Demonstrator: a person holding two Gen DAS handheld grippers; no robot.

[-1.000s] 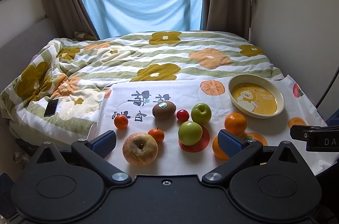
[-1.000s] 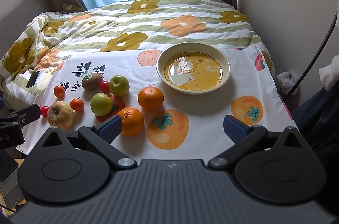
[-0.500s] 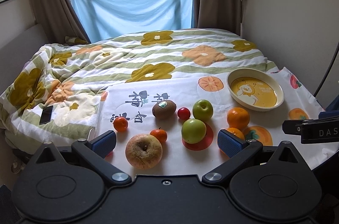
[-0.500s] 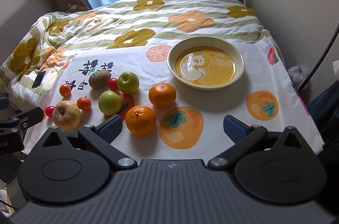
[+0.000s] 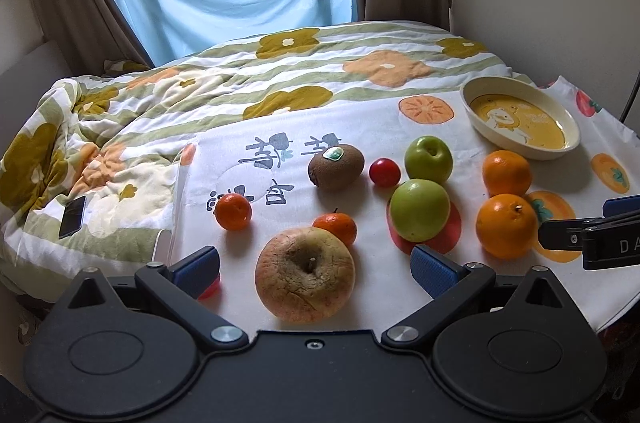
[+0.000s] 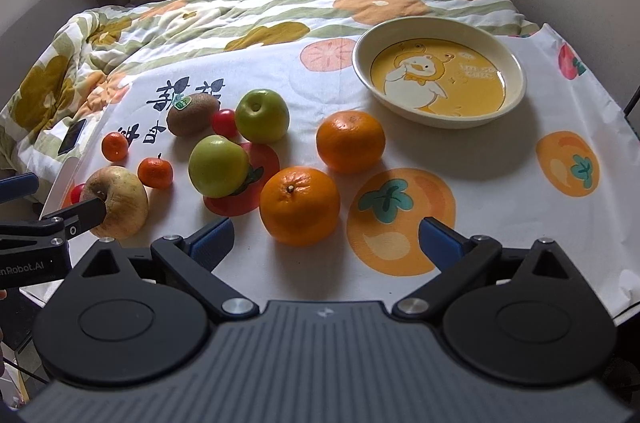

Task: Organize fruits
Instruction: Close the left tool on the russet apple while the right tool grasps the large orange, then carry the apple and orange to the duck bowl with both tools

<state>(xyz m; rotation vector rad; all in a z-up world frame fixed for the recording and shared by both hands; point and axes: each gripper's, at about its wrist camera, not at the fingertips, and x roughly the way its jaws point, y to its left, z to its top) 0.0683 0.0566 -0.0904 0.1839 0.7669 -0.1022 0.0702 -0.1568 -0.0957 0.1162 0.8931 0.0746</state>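
Fruit lies on a white printed cloth [image 5: 360, 127] on the bed. In the left wrist view a large pale apple [image 5: 305, 280] sits between the fingers of my open left gripper [image 5: 314, 265]. Beyond it lie two tangerines [image 5: 335, 226], a kiwi [image 5: 336, 166], a cherry tomato [image 5: 384, 172], two green apples [image 5: 419, 209] and two oranges [image 5: 505, 225]. My right gripper [image 6: 324, 239] is open, with an orange [image 6: 299, 206] just ahead between its fingers. A cream bowl [image 6: 516, 99] with a duck picture stands empty at the far right.
A flowered quilt [image 5: 280, 63] covers the bed behind the cloth. A phone [image 5: 72, 210] lies on the quilt at the left. The wall runs along the right side. A second cherry tomato [image 5: 210, 290] peeks from behind the left finger.
Both grippers have moved forward and lower toward the fruit. The pale apple now sits between the left fingers, and the near orange lies between the right fingers.
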